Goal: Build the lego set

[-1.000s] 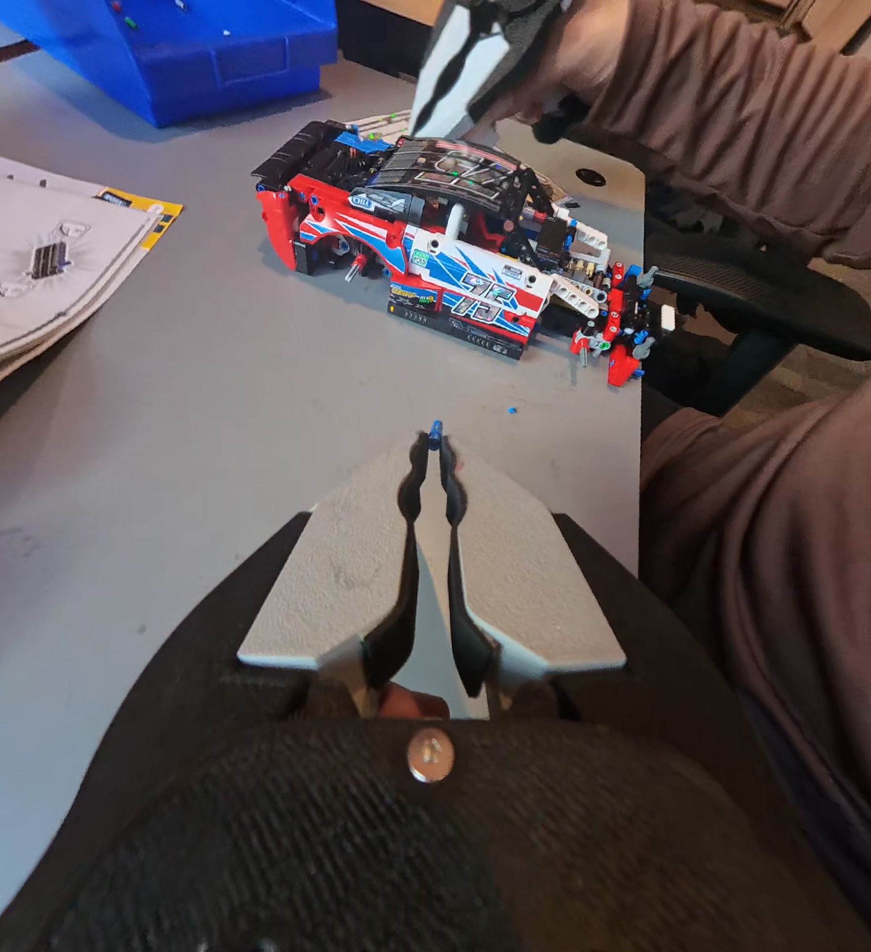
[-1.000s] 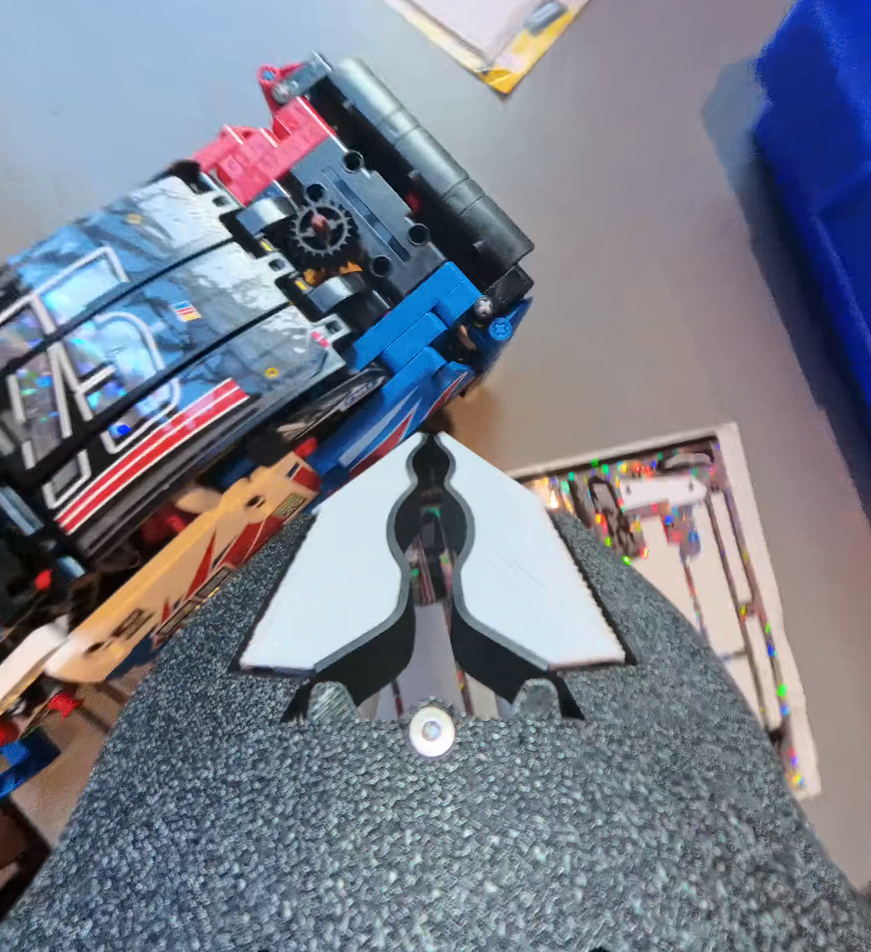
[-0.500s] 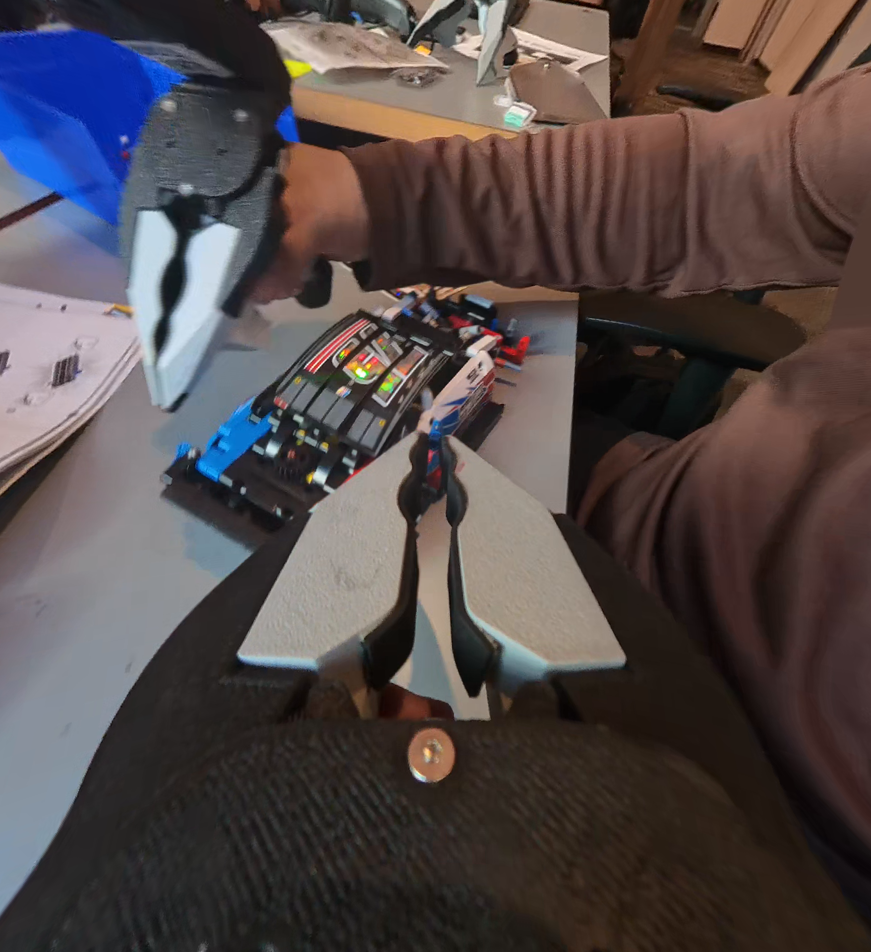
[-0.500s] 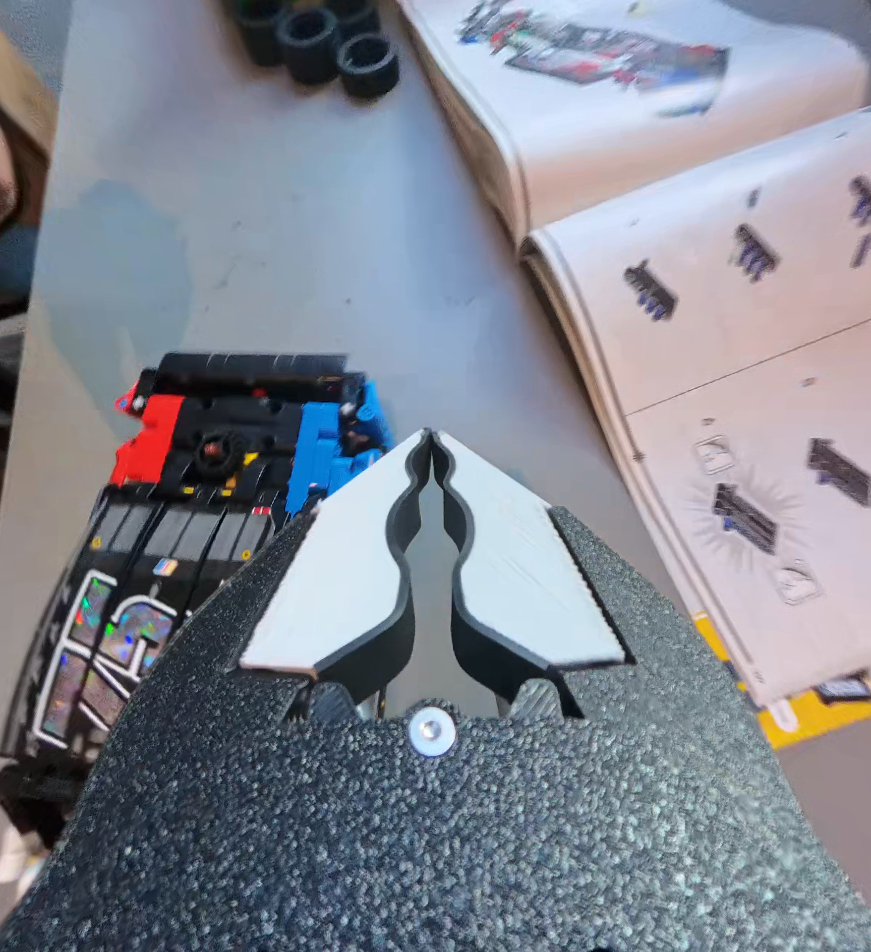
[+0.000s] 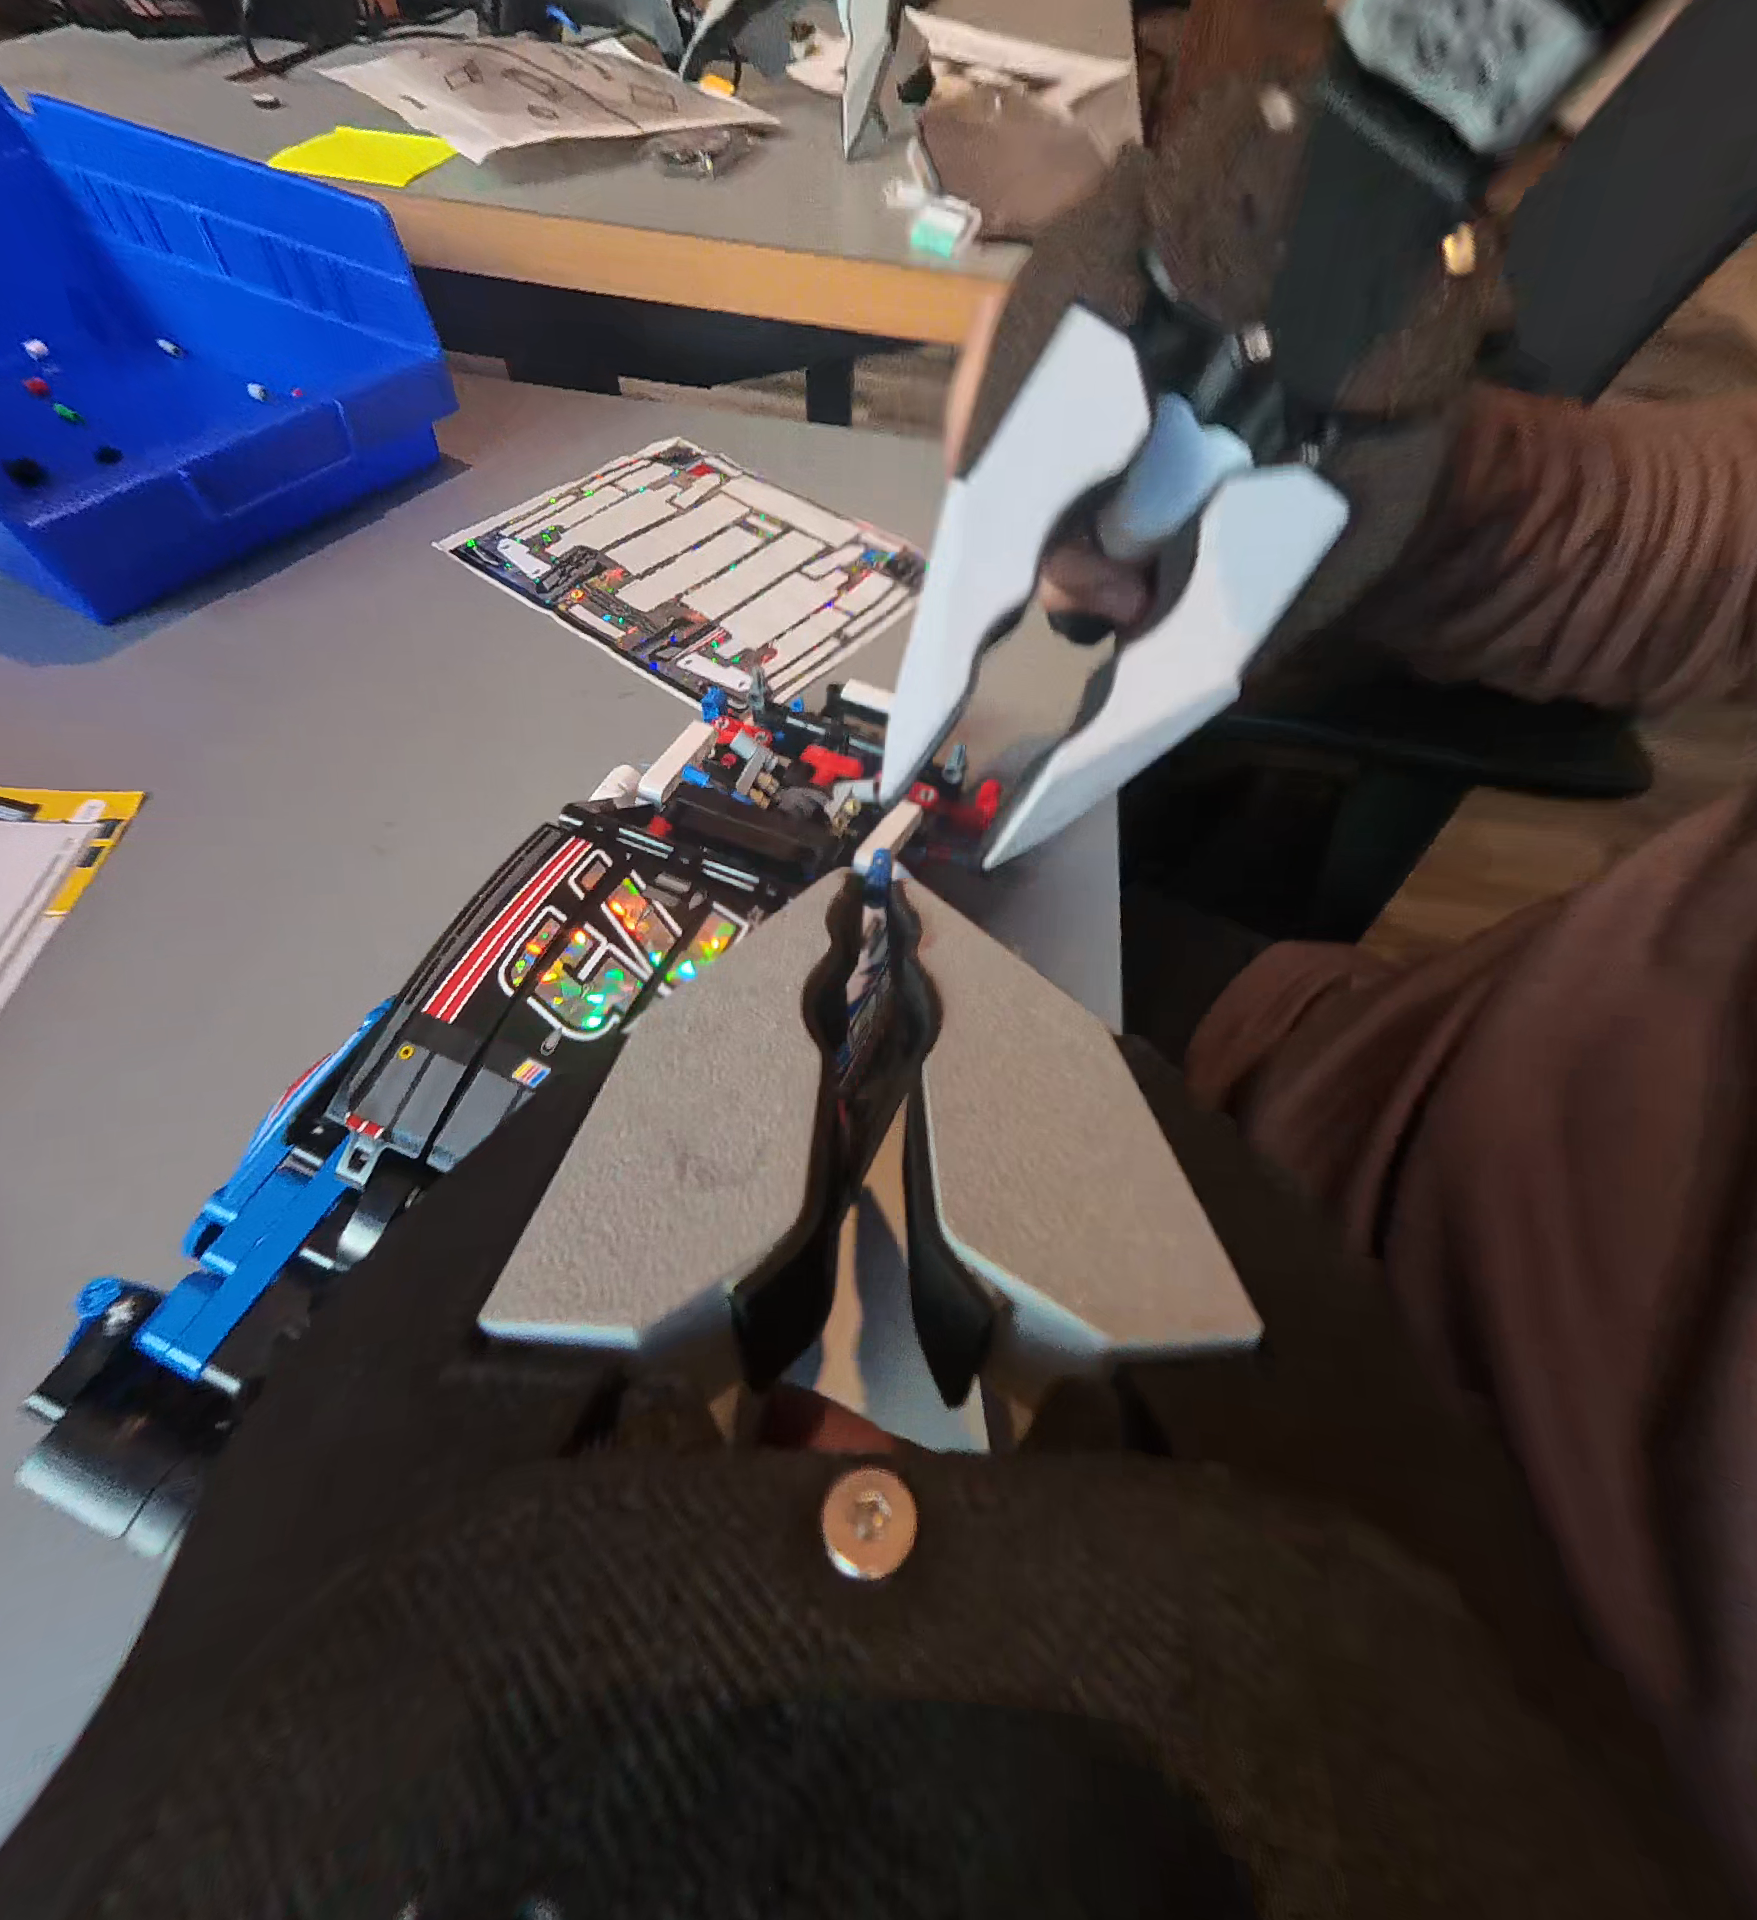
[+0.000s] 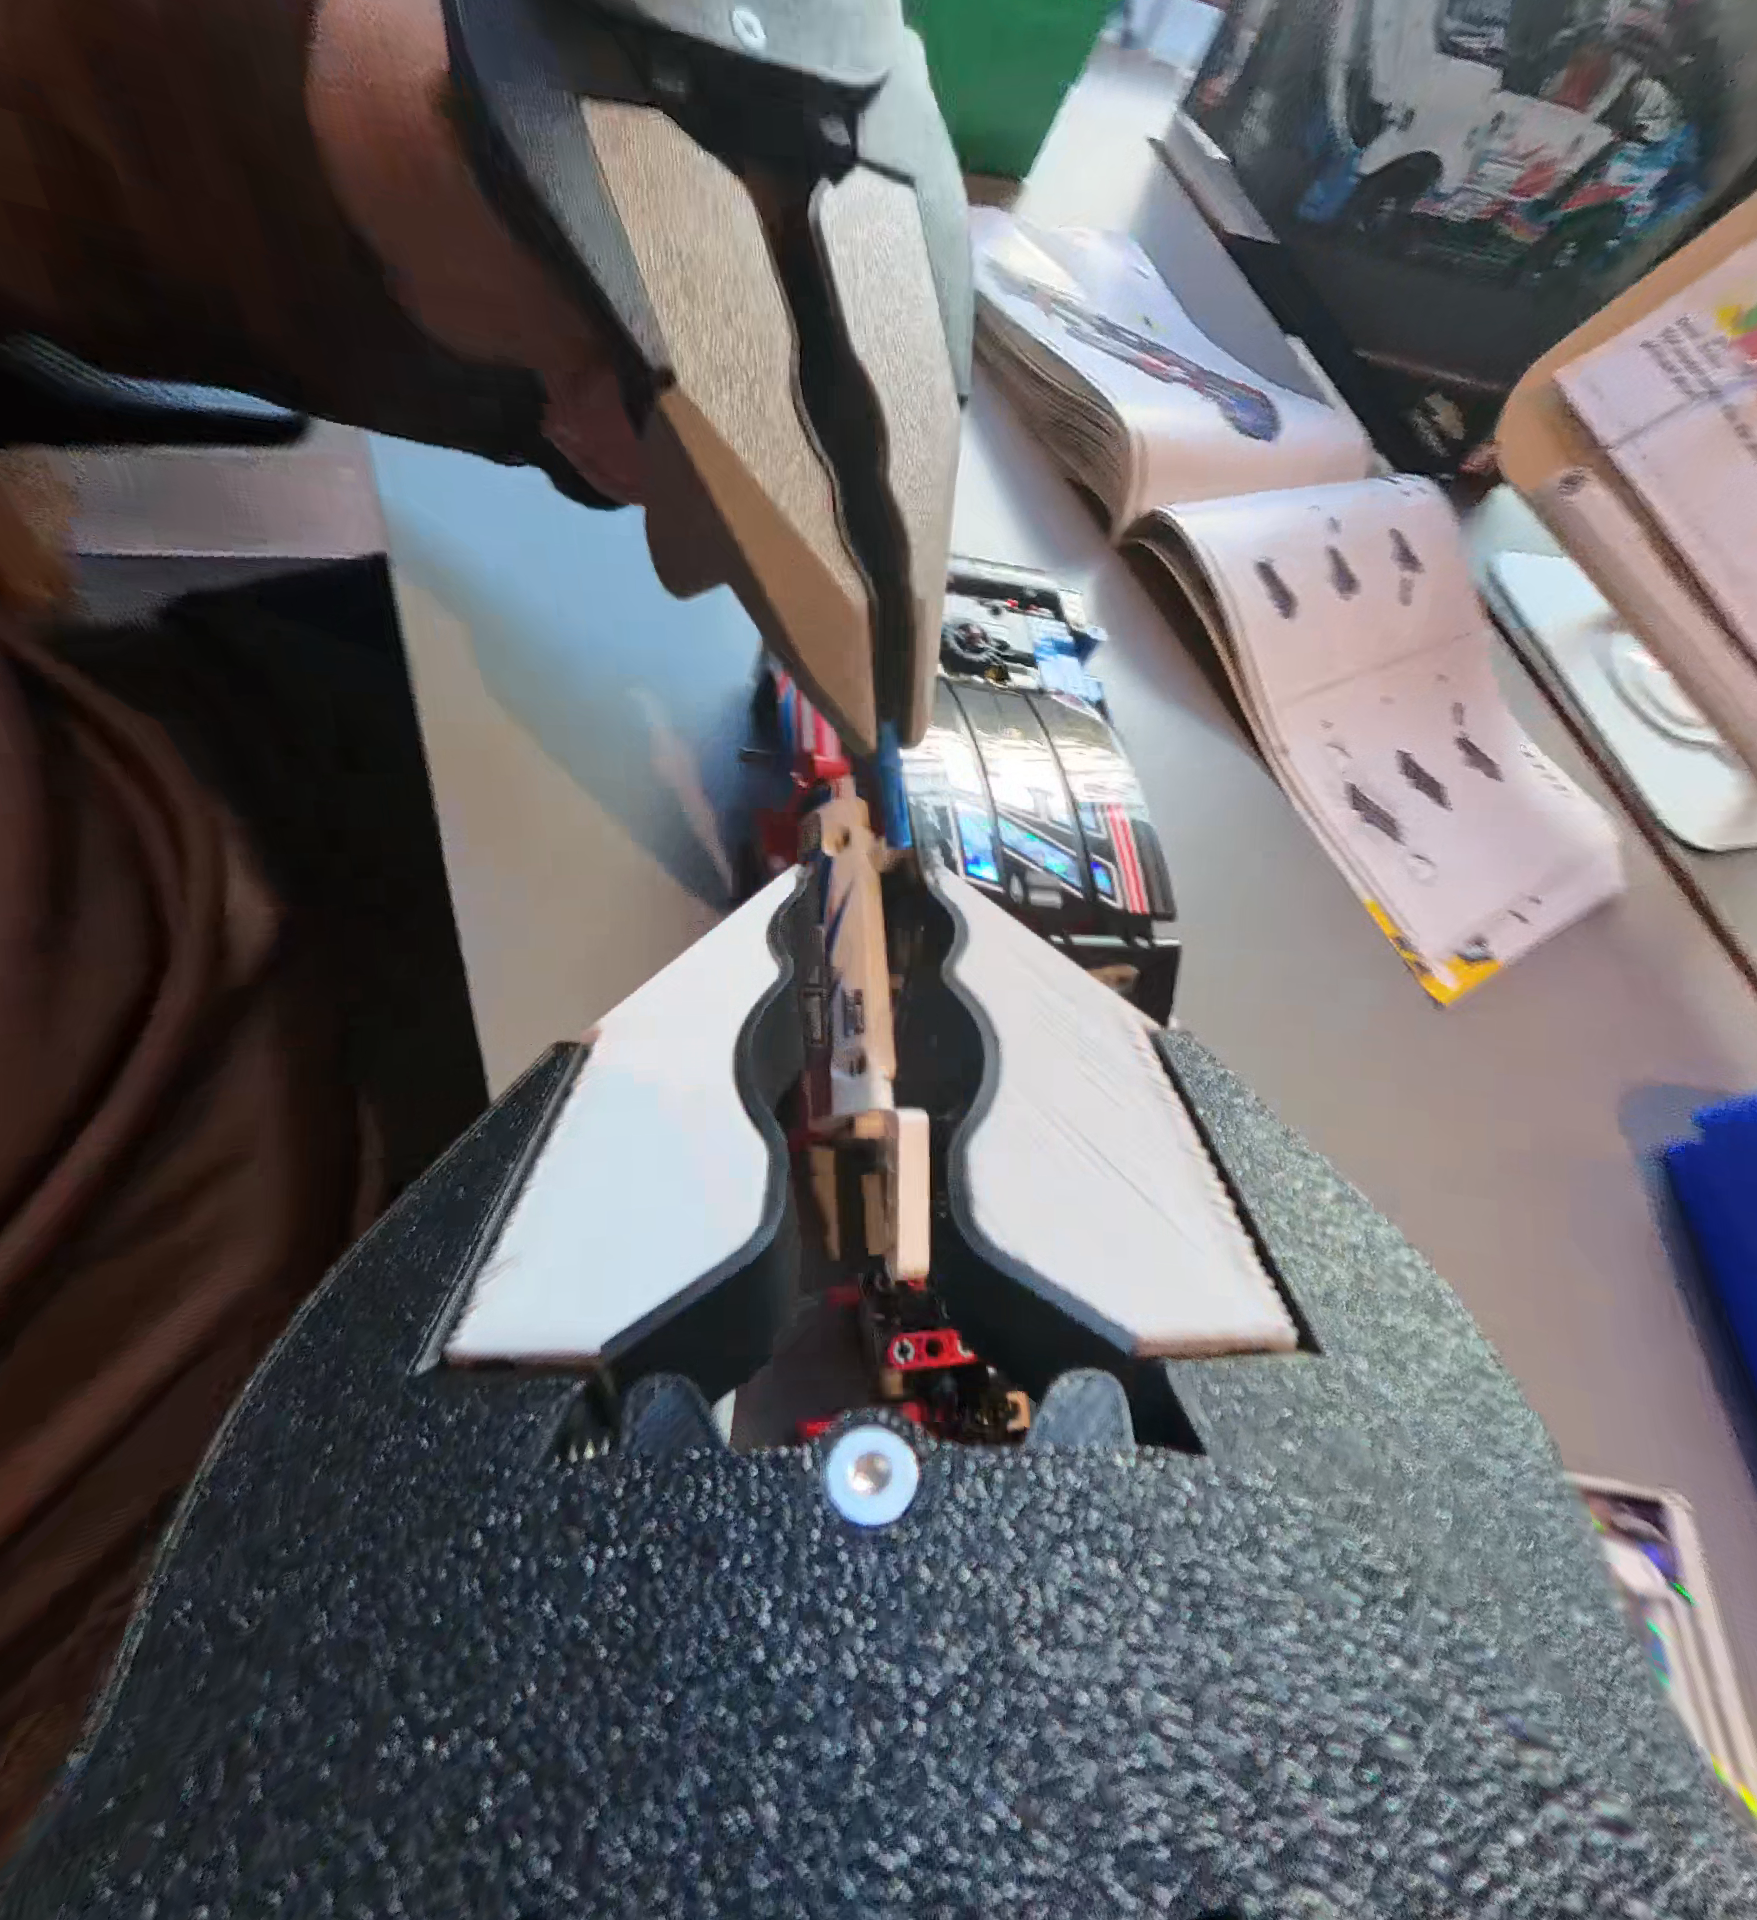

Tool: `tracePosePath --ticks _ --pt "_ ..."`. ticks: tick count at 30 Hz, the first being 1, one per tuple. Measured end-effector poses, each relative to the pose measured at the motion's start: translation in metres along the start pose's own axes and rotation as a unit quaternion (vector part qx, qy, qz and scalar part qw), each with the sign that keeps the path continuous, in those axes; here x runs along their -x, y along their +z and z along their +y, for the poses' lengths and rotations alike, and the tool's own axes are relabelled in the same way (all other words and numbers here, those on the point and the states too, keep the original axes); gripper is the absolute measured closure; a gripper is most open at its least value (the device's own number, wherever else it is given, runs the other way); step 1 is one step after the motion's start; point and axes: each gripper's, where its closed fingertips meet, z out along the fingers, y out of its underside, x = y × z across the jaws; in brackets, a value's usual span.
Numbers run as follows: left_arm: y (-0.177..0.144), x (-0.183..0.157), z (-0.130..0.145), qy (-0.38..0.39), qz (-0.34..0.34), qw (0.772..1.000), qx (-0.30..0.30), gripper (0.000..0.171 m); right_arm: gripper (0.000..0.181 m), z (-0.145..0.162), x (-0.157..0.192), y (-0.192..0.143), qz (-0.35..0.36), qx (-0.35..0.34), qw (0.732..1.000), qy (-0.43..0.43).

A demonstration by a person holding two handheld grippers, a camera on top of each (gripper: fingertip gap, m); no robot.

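The lego car (image 5: pixel 562 966), black roof with shiny stickers, blue rear and red front parts, lies on the grey table (image 5: pixel 334 727). My left gripper (image 5: pixel 876 883) is shut on a small blue pin (image 5: pixel 876 868), held at the car's white side panel near the front. My right gripper (image 5: pixel 941 826) is open, and its tips straddle the car's front end. In the right wrist view the right gripper (image 6: pixel 869 883) has the white panel (image 6: pixel 858 997) between its fingers without clamping it. The left gripper (image 6: pixel 884 727) comes down from above with the blue pin (image 6: pixel 892 779) over the car (image 6: pixel 1040 831).
A blue bin (image 5: pixel 157 343) with a few loose pieces stands at the back left. A sticker sheet (image 5: pixel 697 561) lies behind the car. An open instruction booklet (image 6: pixel 1373 707) lies beside it. The table edge runs close to the car's front, by my sleeve (image 5: pixel 1476 1143). Left and right tips are no more than a few centimetres apart.
The car has been turned on the table. My right gripper has opened and swung round over the car's front. My left gripper has carried the blue pin up to the white panel.
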Motion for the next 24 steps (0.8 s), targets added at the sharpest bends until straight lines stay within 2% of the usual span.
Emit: tracePosePath --ticks 4,5,6,10,14,17,20,22,24 --pt "0.008 -0.006 -0.007 -0.038 0.019 0.999 -0.010 0.170 0.163 0.002 -0.008 0.004 0.070 0.005 0.997 -0.036" --pt "0.011 -0.007 -0.007 -0.040 0.018 0.999 -0.008 0.170 0.170 0.001 -0.009 0.005 0.081 0.008 0.996 -0.049" --pt "0.012 -0.007 -0.007 -0.041 0.013 0.999 -0.005 0.169 0.176 0.001 -0.009 0.006 0.085 0.010 0.994 -0.063" --pt "0.013 -0.008 -0.011 -0.048 0.016 0.999 -0.014 0.169 0.177 0.000 -0.010 0.002 0.102 -0.002 0.991 -0.087" --pt "0.010 -0.011 -0.020 -0.018 0.017 0.999 -0.042 0.169 0.177 -0.009 -0.008 -0.003 0.045 -0.075 0.996 0.004" --pt "0.011 0.002 -0.011 0.026 -0.030 0.999 -0.013 0.159 0.177 -0.016 -0.012 -0.012 -0.016 -0.140 0.984 0.109" --pt "0.012 0.003 -0.010 0.044 -0.043 0.998 -0.016 0.152 0.177 -0.027 -0.023 -0.028 -0.085 -0.222 0.943 0.234" --pt "0.012 0.002 -0.020 0.053 -0.058 0.996 -0.044 0.150 0.177 -0.036 -0.027 -0.037 -0.148 -0.282 0.892 0.322" --pt "0.011 0.002 -0.033 0.085 -0.090 0.990 -0.073 0.148 0.177 -0.040 -0.027 -0.039 -0.209 -0.313 0.837 0.398"
